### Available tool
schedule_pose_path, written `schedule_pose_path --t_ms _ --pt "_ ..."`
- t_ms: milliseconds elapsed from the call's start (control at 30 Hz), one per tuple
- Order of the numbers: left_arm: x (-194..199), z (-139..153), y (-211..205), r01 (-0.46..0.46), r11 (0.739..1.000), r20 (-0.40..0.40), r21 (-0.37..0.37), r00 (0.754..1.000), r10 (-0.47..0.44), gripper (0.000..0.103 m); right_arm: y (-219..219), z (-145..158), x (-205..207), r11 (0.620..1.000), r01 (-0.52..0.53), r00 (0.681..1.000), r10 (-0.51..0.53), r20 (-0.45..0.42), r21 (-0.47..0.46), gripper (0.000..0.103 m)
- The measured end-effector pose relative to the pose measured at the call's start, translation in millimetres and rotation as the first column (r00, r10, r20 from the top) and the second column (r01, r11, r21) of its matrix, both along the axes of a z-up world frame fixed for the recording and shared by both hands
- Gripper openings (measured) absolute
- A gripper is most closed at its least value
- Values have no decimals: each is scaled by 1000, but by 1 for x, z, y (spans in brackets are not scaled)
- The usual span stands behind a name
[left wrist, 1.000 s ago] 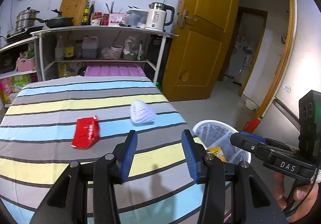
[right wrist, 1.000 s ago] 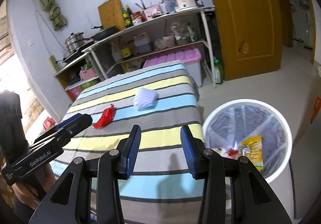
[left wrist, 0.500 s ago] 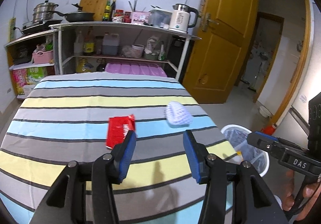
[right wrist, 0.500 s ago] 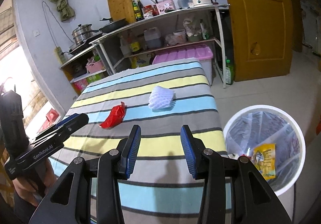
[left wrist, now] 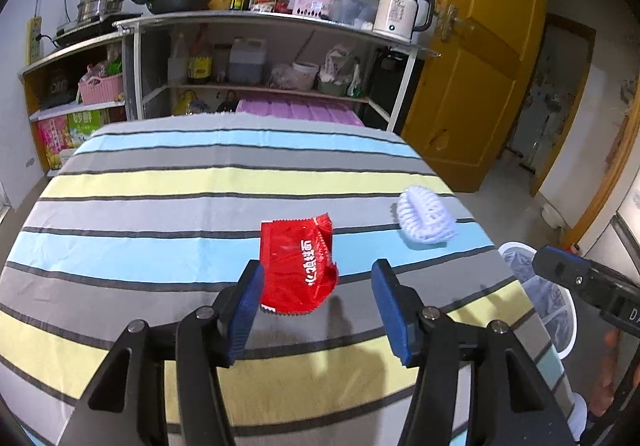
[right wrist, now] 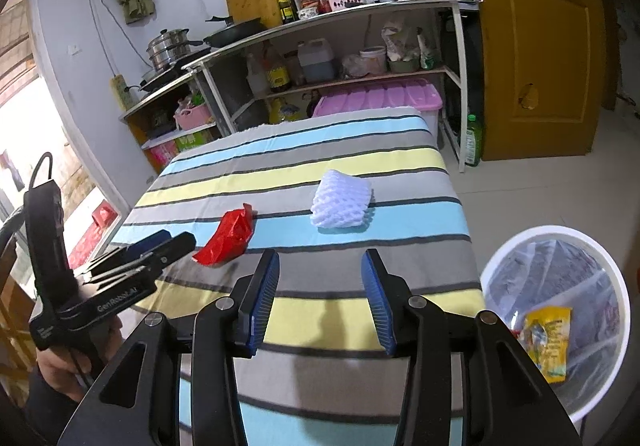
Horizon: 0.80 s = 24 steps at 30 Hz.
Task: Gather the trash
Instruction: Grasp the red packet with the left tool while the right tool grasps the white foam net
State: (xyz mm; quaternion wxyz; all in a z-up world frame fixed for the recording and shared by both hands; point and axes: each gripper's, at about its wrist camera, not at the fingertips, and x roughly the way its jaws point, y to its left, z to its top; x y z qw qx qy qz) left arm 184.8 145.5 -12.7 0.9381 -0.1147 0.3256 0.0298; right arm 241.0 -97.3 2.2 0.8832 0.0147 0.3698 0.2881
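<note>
A red snack wrapper [left wrist: 298, 262] lies flat on the striped tablecloth [left wrist: 160, 182]; it also shows in the right wrist view [right wrist: 226, 236]. A white foam fruit net [left wrist: 426, 220] lies to its right, seen too in the right wrist view [right wrist: 340, 202]. My left gripper [left wrist: 316, 302] is open, its fingertips just short of the wrapper's near edge. My right gripper [right wrist: 320, 294] is open and empty above the table's near right part. A white bin [right wrist: 560, 286] with a clear liner stands on the floor right of the table and holds a yellow packet [right wrist: 546, 342].
Beyond the table's far edge stands a metal shelf rack [left wrist: 260, 58] with a kettle [left wrist: 402, 14], bottles and pans, and a purple storage box [right wrist: 380, 96]. An orange door [left wrist: 476, 58] is at the right. The bin's rim [left wrist: 538, 298] shows by the table's right edge.
My left gripper has swung left and forward, so the red wrapper now sits centred just ahead of its open fingers. My right gripper has drawn slightly nearer the table, still open.
</note>
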Motion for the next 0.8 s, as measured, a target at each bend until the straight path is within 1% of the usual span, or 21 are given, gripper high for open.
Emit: schedule_pose_path --t_ms 133,300,367,467,533,567,600,667,800 --pt "11 -7 -1 22 1000 -16 -20 1000 -22 58 10 -6 14 1000 -3 1000 3 -10 -10 44" --pt "30 -18 -2 33 999 -66 -17 997 -34 58 21 -16 37 1000 -8 999 8 -32 -20 44" --pt "36 -22 -4 38 999 -86 -11 996 -39 55 25 -19 44 1000 -11 999 10 -40 -25 44" --pt "46 -26 -5 42 999 -122 -13 992 -44 48 29 -24 54 1000 -15 999 14 -50 -27 44" --pt "52 -28 -5 39 999 -150 -8 988 -40 39 31 -27 60 999 -16 998 15 -56 -31 44" --pt "54 -30 -6 36 999 -162 -5 986 -36 38 33 -27 62 999 -17 998 15 -58 -32 45" --pt "55 -30 -6 32 999 -164 -2 986 -32 36 35 -29 65 999 -18 998 16 -61 -36 46" --pt "56 -30 -5 29 1000 -167 5 985 -27 31 37 -32 71 999 -20 998 17 -65 -43 56" --pt "55 -30 -4 30 1000 -166 -1 986 -30 22 43 -37 81 998 -19 997 15 -73 -53 57"
